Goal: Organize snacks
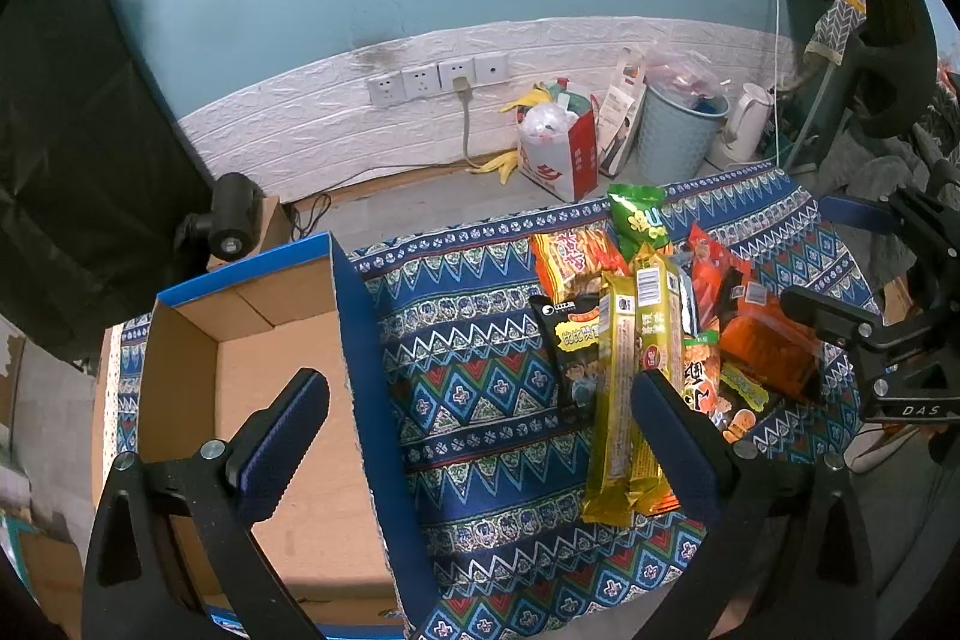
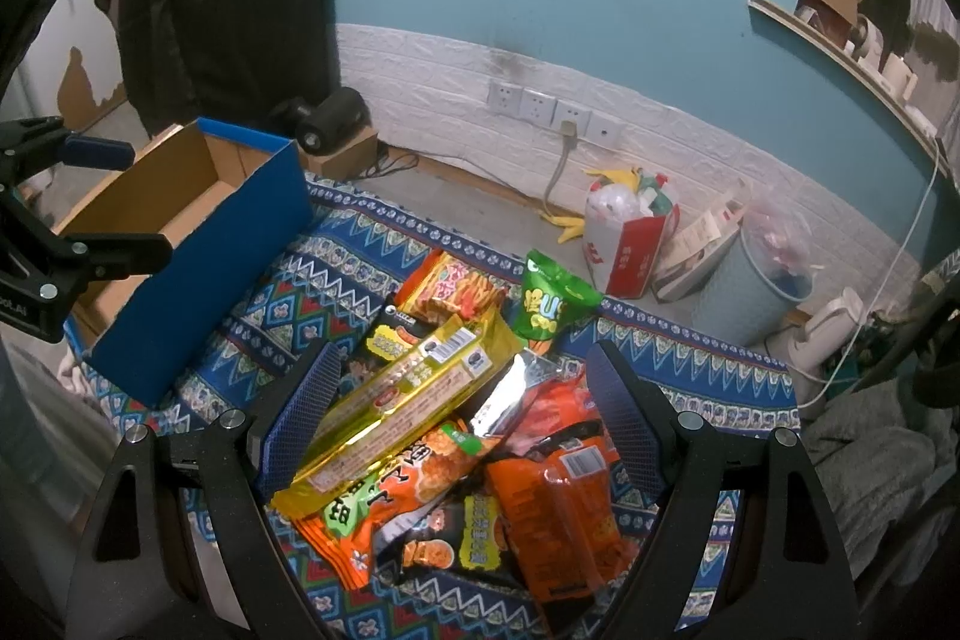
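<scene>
A pile of snack packs lies on the patterned cloth: two long yellow packs, a green bag, a black pack and several orange packs. Left of the pile stands an open cardboard box with blue outer walls and nothing visible inside. My left gripper is open and straddles the box's right wall. My right gripper is open over the pile, with the yellow and orange packs between its fingers.
The blue patterned cloth covers the table up to its far edge. On the floor behind are a light blue bin, a red and white bag and a white kettle. A small black camera sits beyond the box.
</scene>
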{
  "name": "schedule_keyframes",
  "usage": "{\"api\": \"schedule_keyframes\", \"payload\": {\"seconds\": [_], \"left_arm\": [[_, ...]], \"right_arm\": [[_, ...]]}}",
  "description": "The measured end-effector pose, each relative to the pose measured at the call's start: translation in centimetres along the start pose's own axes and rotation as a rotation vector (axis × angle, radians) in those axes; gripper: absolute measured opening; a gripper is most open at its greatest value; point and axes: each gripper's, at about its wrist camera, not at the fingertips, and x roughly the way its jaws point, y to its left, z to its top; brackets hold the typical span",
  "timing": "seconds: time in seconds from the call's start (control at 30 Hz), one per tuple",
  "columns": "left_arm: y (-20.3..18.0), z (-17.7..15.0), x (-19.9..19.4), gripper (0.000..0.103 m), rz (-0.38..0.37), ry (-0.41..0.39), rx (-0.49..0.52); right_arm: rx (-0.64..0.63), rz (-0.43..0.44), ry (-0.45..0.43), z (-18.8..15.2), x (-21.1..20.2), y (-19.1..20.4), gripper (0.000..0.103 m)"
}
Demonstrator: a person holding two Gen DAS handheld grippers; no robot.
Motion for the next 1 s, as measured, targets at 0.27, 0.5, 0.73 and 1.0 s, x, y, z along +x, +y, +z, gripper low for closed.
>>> {"api": "schedule_keyframes", "payload": {"seconds": [0.27,0.5,0.73,1.0], "left_arm": [[0.03,0.05,0.01,0.102,-0.001,0.001,0.001],[-0.24,-0.24,0.24,0.102,-0.003,0.007,0.010],[-0.20,-0.10,0.33,0.102,-0.005,0.009,0.013],[-0.68,0.20,0.45,0.102,-0.007,0.017,0.024]], "right_arm": [[-0.001,-0.001,0.001,0.04,0.03,0.02,0.083],[-0.001,-0.001,0.003,-0.01,0.06,0.03,0.083],[-0.004,-0.002,0.005,-0.34,0.05,-0.03,0.083],[0.001,-0.002,0.016,-0.41,0.05,-0.55,0.083]]}}
